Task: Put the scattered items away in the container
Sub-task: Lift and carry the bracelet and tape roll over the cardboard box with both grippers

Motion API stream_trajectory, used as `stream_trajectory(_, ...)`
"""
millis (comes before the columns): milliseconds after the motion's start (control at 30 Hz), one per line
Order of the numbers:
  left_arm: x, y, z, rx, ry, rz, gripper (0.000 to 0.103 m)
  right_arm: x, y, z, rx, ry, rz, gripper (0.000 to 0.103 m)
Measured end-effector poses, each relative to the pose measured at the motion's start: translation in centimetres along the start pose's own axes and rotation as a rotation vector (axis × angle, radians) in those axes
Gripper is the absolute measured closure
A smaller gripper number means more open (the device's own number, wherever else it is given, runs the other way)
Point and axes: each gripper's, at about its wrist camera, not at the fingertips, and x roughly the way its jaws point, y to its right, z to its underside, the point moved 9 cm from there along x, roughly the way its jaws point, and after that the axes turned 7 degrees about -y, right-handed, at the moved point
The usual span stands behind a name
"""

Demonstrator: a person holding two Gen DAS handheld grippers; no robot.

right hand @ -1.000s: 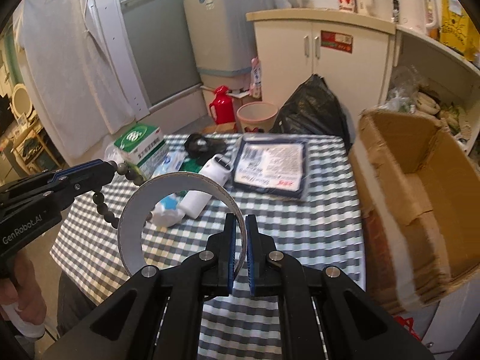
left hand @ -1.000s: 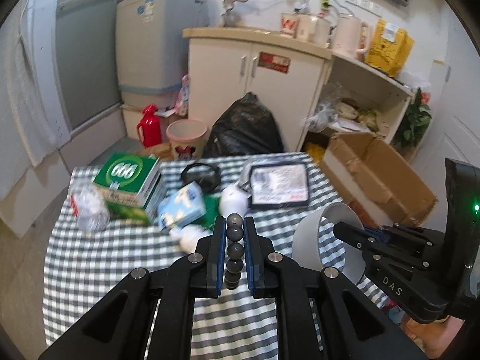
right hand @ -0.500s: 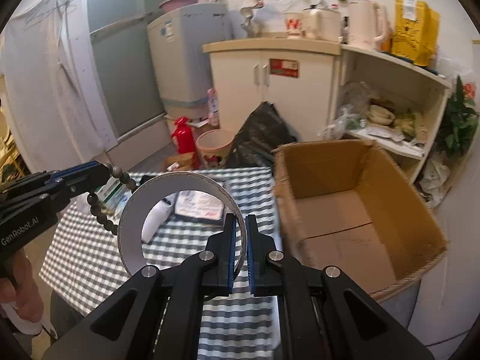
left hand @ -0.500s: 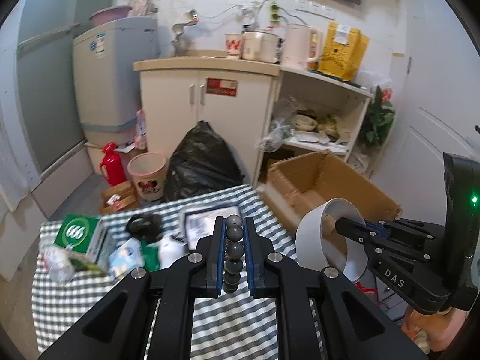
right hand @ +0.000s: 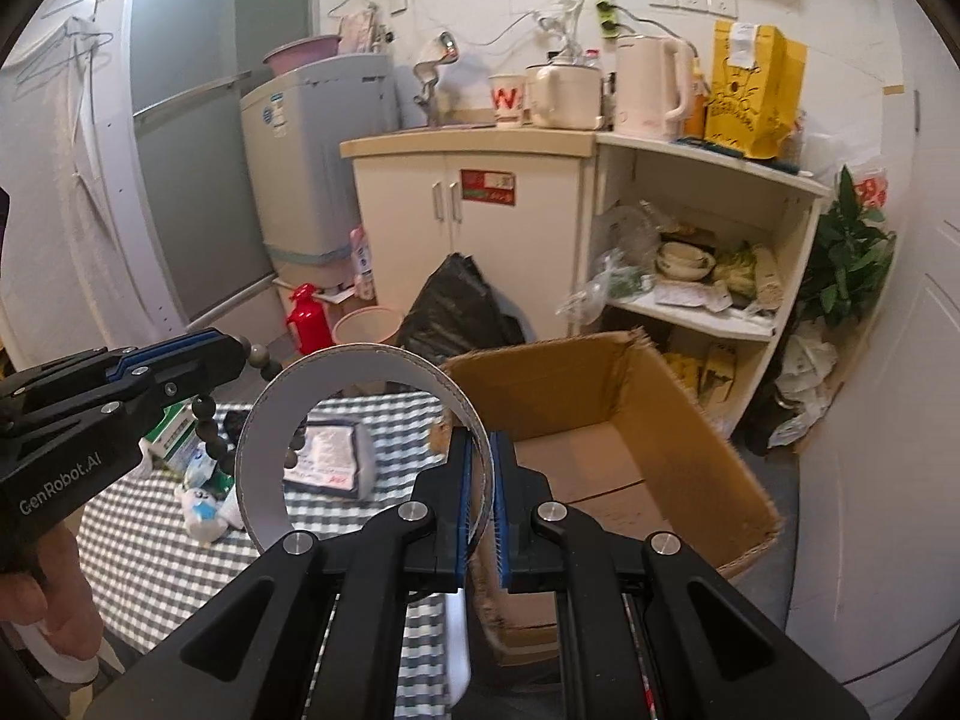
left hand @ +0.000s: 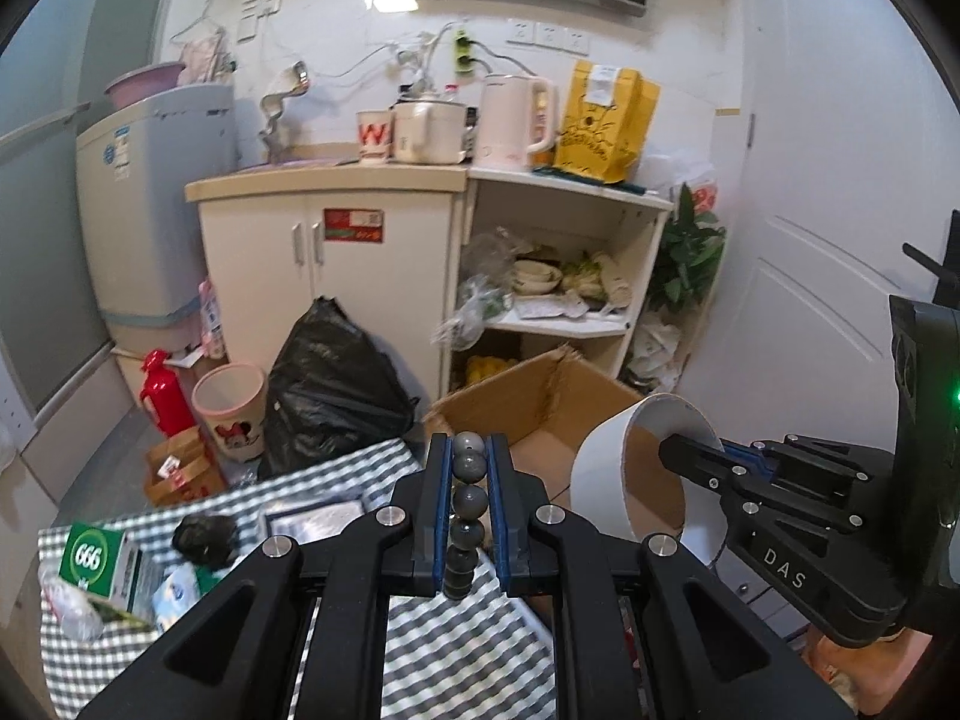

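The left gripper (left hand: 467,468) is clamped on a string of dark grey beads (left hand: 468,501), which runs down the narrow gap between its blue-lined fingers and, in the right wrist view, dangles below them at left centre. The right gripper (right hand: 480,468) pinches the wall of a wide white tape-like ring (right hand: 264,456); the ring stands upright to the left of the fingers, its brown inner face showing in the left wrist view at lower right.

Just beyond both grippers sits an open cardboard box (right hand: 690,420), to the right of the checked tablecloth (right hand: 150,534). The ring appears to hang over the box's near edge, though the fisheye makes that hard to judge.

On the cloth at lower left lie a green "666" box (left hand: 90,558), a black crumpled item (left hand: 204,537) and a flat dark-framed packet (right hand: 336,459). Behind the table stand a black rubbish bag (left hand: 336,390), a pink bin (left hand: 231,411) and a red flask (left hand: 162,393).
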Motion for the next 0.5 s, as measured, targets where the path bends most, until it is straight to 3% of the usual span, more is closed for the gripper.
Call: stream_trajectory(500, 2.9, 4.9, -2.6, 0.049, -0.005, 0.078, 0.092, -1.1, 6.8, -0.9, 0.082, 0.001, 0.102, 0.097)
